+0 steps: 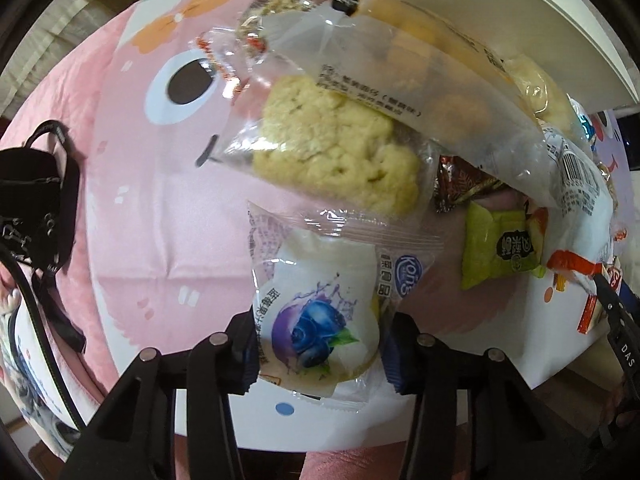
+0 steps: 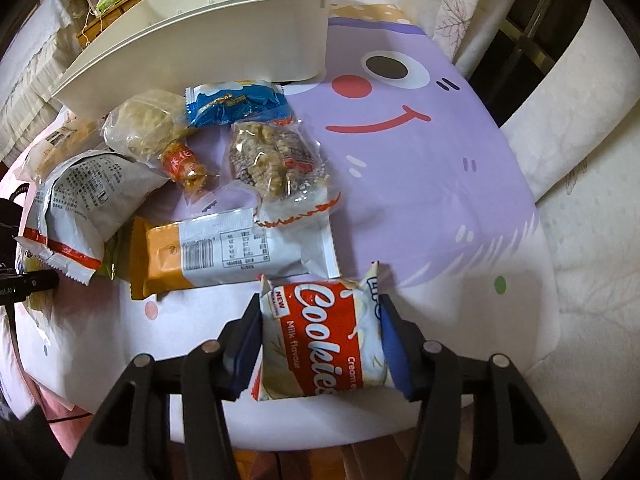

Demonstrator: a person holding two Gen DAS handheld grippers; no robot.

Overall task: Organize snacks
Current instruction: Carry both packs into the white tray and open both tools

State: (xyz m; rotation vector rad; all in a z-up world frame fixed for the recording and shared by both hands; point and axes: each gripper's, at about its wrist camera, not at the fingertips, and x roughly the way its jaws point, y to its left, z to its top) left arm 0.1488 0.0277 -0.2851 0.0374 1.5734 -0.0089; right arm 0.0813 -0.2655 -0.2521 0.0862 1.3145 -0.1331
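Note:
A white snack packet with a blueberry picture (image 1: 316,320) sits between the blue pads of my left gripper (image 1: 320,344), which is shut on it above the pink cartoon cloth (image 1: 160,200). Just beyond it lie a pale cookie in a clear wrapper (image 1: 336,156) and a long clear bag with a white label (image 1: 400,92). In the right wrist view, my right gripper (image 2: 320,320) is shut on a red and white Cookies packet (image 2: 324,340), whose top corners crumple between the pads. It rests on the purple cartoon cloth (image 2: 420,160).
A white bin (image 2: 224,40) stands at the back. In front of it lie several snacks: a blue packet (image 2: 236,104), a nut bar (image 2: 276,160), an orange and white packet (image 2: 224,252), a white bag (image 2: 84,200). A green packet (image 1: 500,248) and a black bag (image 1: 36,208) lie nearby.

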